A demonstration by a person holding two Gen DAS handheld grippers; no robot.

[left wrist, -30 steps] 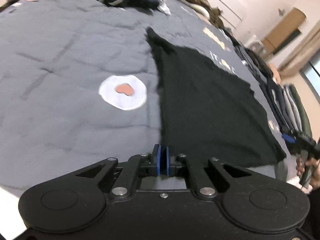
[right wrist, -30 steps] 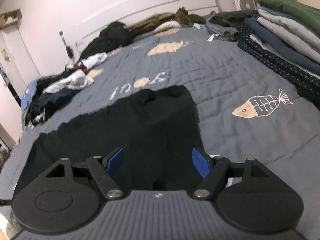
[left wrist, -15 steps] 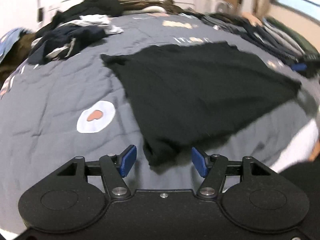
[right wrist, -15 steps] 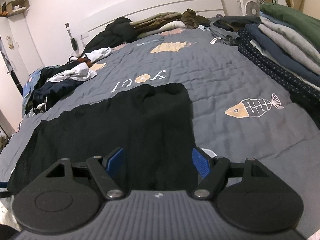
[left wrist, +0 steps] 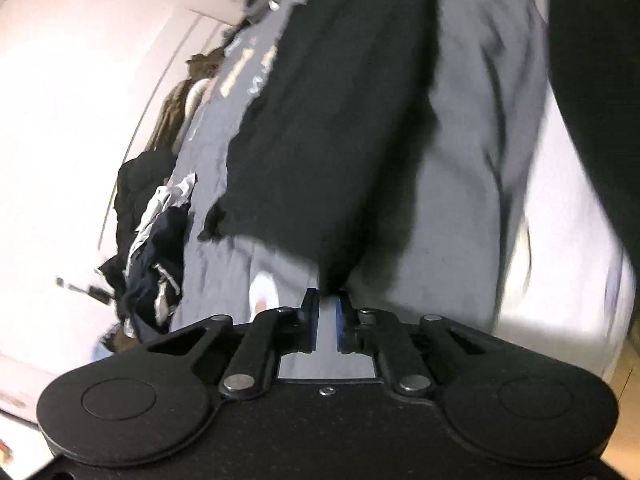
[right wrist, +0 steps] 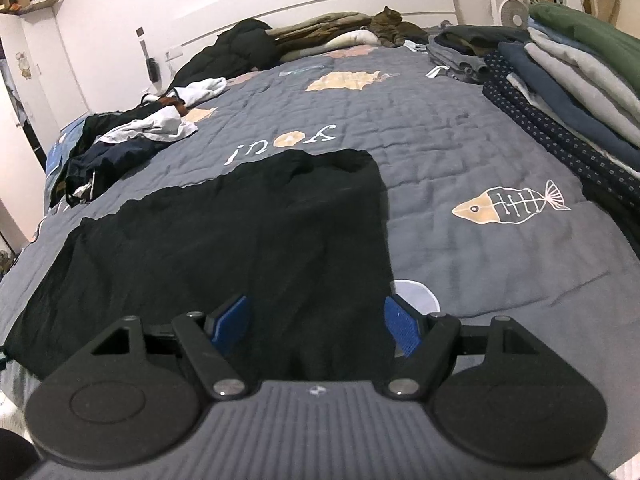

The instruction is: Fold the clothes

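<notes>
Item: black garment (right wrist: 224, 240), lying spread on the grey quilted bed (right wrist: 460, 152) with its near edge at the foot of the bed.

Change since half a second ago: the left hand-held gripper (left wrist: 328, 312), then wide open just short of the garment's near left corner, now has its blue pads drawn almost together, a narrow slit between them. A dark tip of the garment (left wrist: 332, 216) runs down to the pad tips, apparently pinched there; blur keeps the contact itself from being certain. The left wrist view has also rolled sharply, so the bed stands nearly on end in it.

Right hand-held gripper (right wrist: 318, 326): wide open as before, holding nothing, its pads straddling the near right part of the garment, right pad just beside the garment's right edge.

Reading for the task: one corner looks taken and the other is bracketed but not gripped. This fits a two-corner lift for a fold. Whether the garment already carries a fold cannot be told from its outline.

Containers: none in view. Holding places on the bed only:
- Folded stack (right wrist: 572, 80), right side: green, grey, blue and dotted navy layers, neatly piled.
- Loose heap (right wrist: 132, 136), left side: dark and white clothes, unfolded.
- Bedding and a dark bundle (right wrist: 240, 48) along the headboard.
- Fish motif (right wrist: 508, 204) on the quilt, just right of the garment.
</notes>
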